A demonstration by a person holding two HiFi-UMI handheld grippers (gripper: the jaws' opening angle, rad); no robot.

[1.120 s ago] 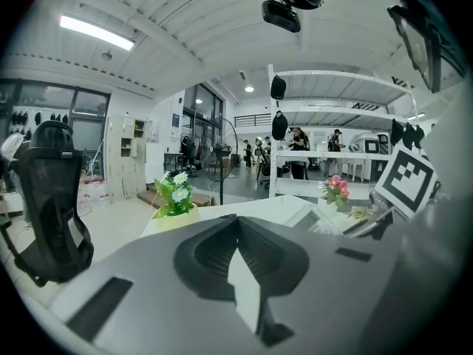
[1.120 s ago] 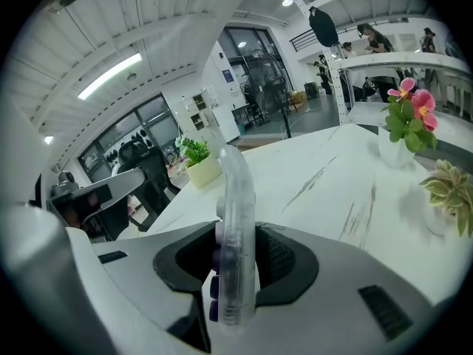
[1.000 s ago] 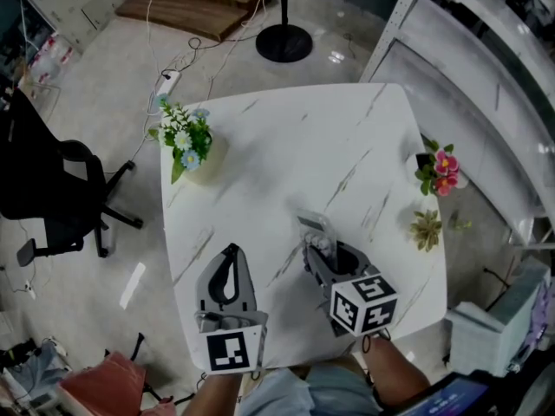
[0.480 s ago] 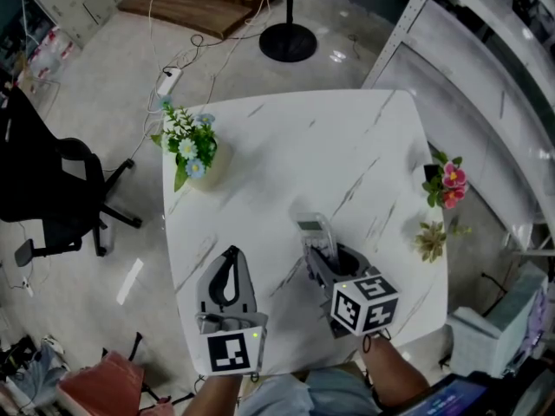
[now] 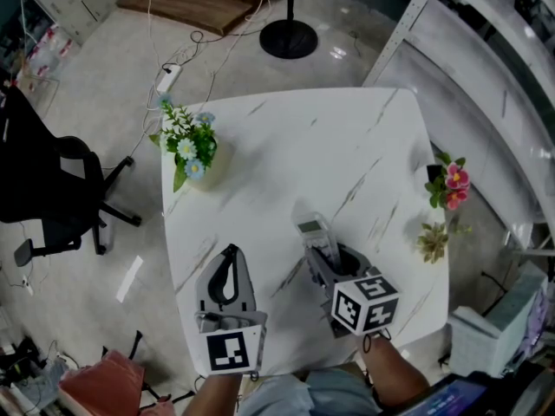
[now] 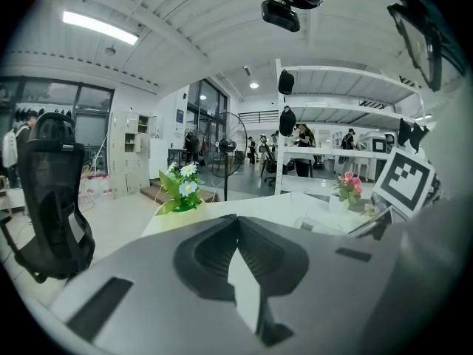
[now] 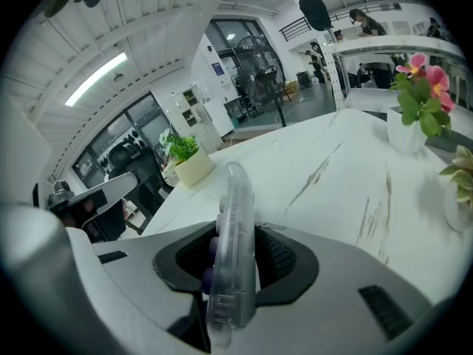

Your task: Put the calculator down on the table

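Observation:
My right gripper [image 5: 322, 251] is shut on a clear-cased calculator [image 5: 316, 233], which sticks out forward over the white marble table [image 5: 286, 146]. In the right gripper view the calculator [image 7: 230, 250] stands on edge between the jaws, its purple keys facing left. Whether it touches the tabletop I cannot tell. My left gripper [image 5: 229, 256] hovers over the table's near left part, its jaws closed together with nothing between them; the left gripper view shows the same closed jaws [image 6: 236, 220].
A pot of blue and white flowers [image 5: 187, 143] stands at the table's left edge. A pink flower pot [image 5: 450, 184] and a small succulent [image 5: 431, 241] stand at the right edge. A black office chair [image 5: 52, 198] is on the floor to the left, a fan base [image 5: 288, 39] beyond the table.
Neither gripper has moved on the table. The head view has shifted slightly, so the table and plants sit a little differently in the picture.

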